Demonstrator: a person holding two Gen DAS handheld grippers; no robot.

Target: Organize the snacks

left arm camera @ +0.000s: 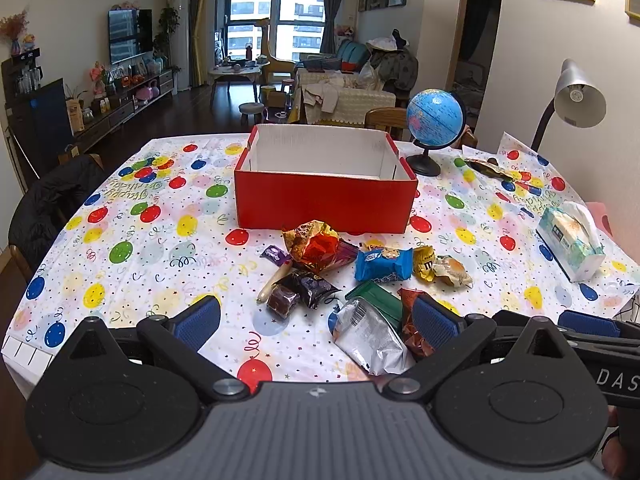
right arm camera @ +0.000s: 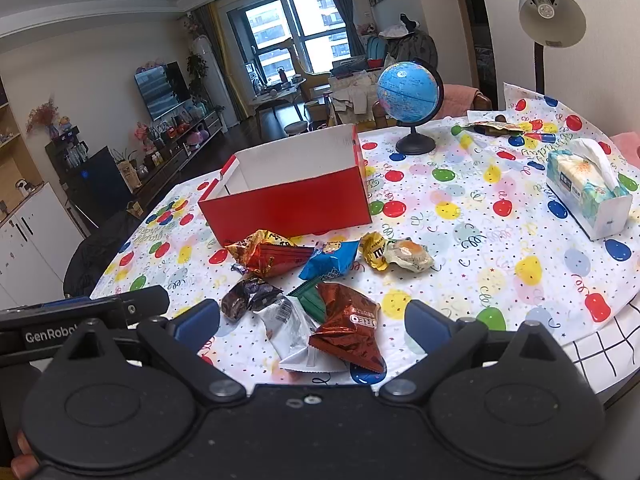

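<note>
Red box (left arm camera: 326, 200) on counter (left arm camera: 160, 248), interior white. Snack pile (left arm camera: 352, 272) just in front of box. My left hand-held gripper (left arm camera: 316, 318) & right hand-held gripper (right arm camera: 314, 320): both released, holding nothing.

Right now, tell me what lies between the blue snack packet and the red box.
In both wrist views, the orange-and-gold foil bag sits just left of that line; directly between the blue packet and red box, only bare tablecloth shows.
</note>
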